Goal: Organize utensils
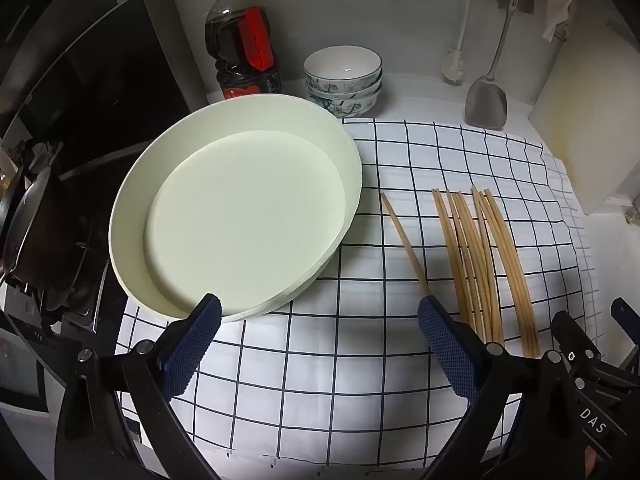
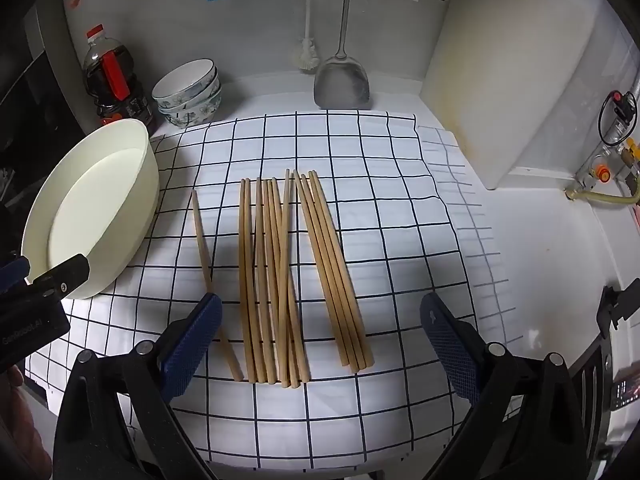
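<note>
Beside chopsticks (image 2: pixel 276 280) — cream basin (image 2: pixel 96 208)

I see pale matt wooden chopsticks (image 2: pixel 280 280) on white black-checked woven cloth (image 2: pixel 360 208); smooth cream matt round tub (image 1: pixel 240 216); dull steel spatula (image 2: pixel 342 84).

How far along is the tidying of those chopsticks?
Nothing looks done: the cream tray is empty. All the chopsticks lie on the checked cloth, one stray chopstick apart. The left gripper and right gripper are open, holding nothing. All gathering remains.
</note>
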